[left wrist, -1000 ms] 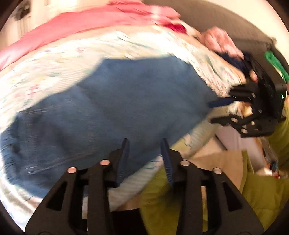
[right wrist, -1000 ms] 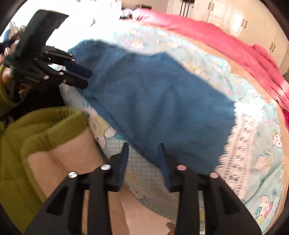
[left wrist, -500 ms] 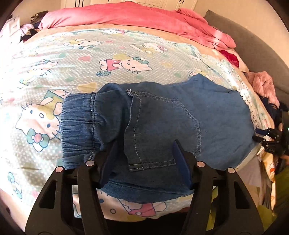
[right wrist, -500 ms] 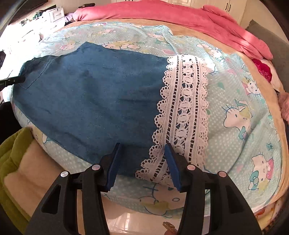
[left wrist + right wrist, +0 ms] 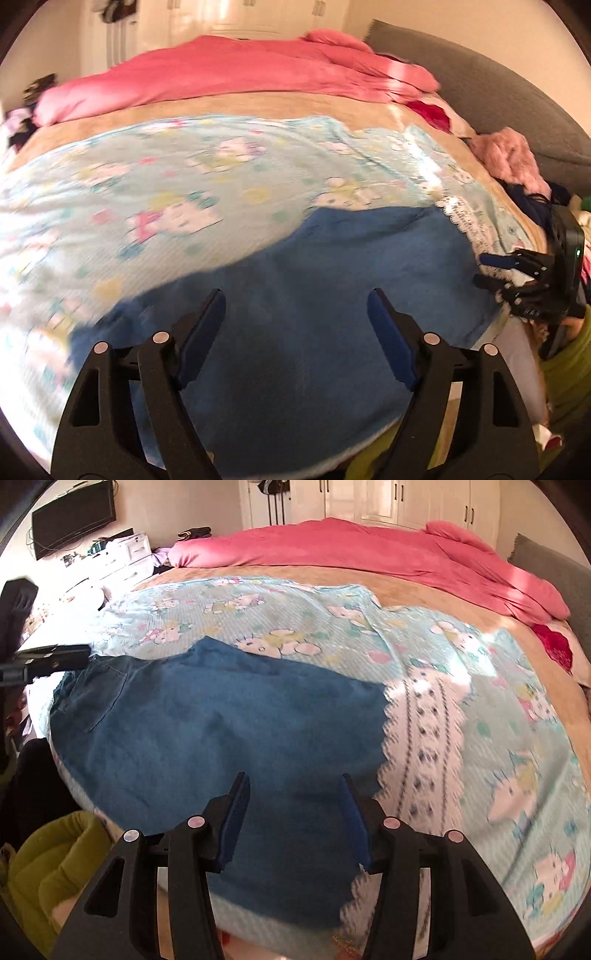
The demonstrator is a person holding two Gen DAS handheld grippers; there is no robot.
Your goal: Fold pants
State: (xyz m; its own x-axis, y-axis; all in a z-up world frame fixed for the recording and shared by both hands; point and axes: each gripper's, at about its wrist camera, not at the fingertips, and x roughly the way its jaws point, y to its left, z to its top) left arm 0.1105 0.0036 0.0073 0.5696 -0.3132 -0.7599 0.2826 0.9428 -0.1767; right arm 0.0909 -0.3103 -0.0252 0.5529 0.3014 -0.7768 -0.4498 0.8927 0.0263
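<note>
blue denim pants (image 5: 229,731), folded into a flat slab with a stitched back pocket showing at one end, lie on a pale turquoise cartoon-cat bedspread (image 5: 288,605) at the near edge of the bed. a white lace band (image 5: 424,731) of the spread runs just beside the pants' other end. the left gripper (image 5: 295,325) hangs above the denim, its blue-padded jaws spread wide and just now opening further, nothing pinched between them. the right gripper (image 5: 295,816) hovers over the end of the pants nearest the lace, jaws parted about halfway, empty too. a rumpled pink quilt (image 5: 369,550) lies across the far side. a lime-green padded garment (image 5: 55,856) sits below the bed edge.
</note>
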